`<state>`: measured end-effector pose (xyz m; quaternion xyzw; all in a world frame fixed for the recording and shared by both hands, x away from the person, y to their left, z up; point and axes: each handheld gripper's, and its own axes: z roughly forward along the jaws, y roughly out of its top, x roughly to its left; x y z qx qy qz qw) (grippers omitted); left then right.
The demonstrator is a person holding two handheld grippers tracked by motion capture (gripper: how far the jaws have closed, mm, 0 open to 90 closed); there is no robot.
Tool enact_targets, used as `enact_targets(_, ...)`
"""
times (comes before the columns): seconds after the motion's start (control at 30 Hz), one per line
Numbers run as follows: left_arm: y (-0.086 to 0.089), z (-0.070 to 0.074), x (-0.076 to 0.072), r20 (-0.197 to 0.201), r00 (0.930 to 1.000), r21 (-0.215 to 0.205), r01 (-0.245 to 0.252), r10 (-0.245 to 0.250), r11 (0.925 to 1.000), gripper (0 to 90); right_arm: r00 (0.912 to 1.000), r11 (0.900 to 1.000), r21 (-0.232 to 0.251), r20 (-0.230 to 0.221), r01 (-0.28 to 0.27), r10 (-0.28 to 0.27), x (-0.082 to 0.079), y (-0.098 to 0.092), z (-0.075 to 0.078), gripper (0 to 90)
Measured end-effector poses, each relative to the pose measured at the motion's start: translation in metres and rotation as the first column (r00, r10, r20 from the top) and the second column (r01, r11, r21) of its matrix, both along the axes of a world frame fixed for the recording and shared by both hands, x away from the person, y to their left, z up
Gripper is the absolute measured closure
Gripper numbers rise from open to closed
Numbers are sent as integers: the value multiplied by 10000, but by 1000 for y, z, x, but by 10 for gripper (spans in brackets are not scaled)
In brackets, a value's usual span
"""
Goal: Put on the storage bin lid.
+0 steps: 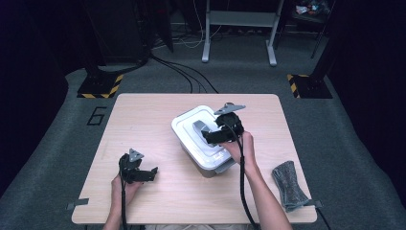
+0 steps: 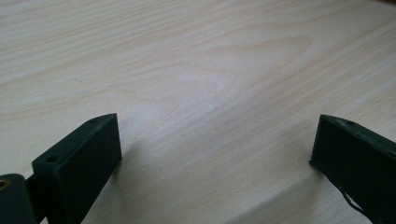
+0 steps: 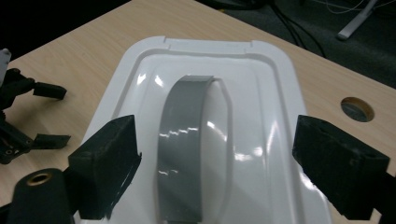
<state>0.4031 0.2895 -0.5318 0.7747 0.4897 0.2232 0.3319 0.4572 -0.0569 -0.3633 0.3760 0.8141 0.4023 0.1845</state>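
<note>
Wooden table [image 1: 158,115]: white lidded box [image 1: 191,125] mid-right; right gripper [image 3: 215,158] fingers wide over grey handle [image 3: 184,140]; left gripper [image 2: 217,154] fingers wide, empty.

Both my grippers are standing open, the two hands well apart.

My left gripper [image 1: 152,173] is sitting low at about seven o'clock, its jaws spread wide and pointing toward three o'clock, with my left hand [image 1: 123,186] gripping it from behind. My right gripper [image 1: 207,135] is hovering near centre, jaws parted wide and aiming toward nine o'clock; my right hand [image 1: 241,148] is holding its body, the forearm running back toward five o'clock.
</note>
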Motion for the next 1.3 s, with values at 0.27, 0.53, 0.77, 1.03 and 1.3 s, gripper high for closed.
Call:
enact_targets(0.27,0,0,0,-4,10000,3,3,-3,10000,12,9948,9951,410,429,902,-919,0,-34,8,36)
enact_targets(0.53,0,0,0,-3,10000,8,10,-10,10000,12,9792,9788,631,442,1948,-1978,7,-73,2,29)
enact_targets(0.77,0,0,0,-2,10000,2,16,-16,10000,13,9565,9553,583,163,2899,-2913,14,-103,-17,27)
enact_targets(1.03,0,0,0,2,10000,8,10,-10,10000,13,9209,9184,667,-314,3899,-3886,17,-125,-49,28)
enact_targets(1.3,0,0,0,7,10000,3,8,-8,10000,13,8990,9019,384,-1092,4301,-4241,20,-124,-97,29)
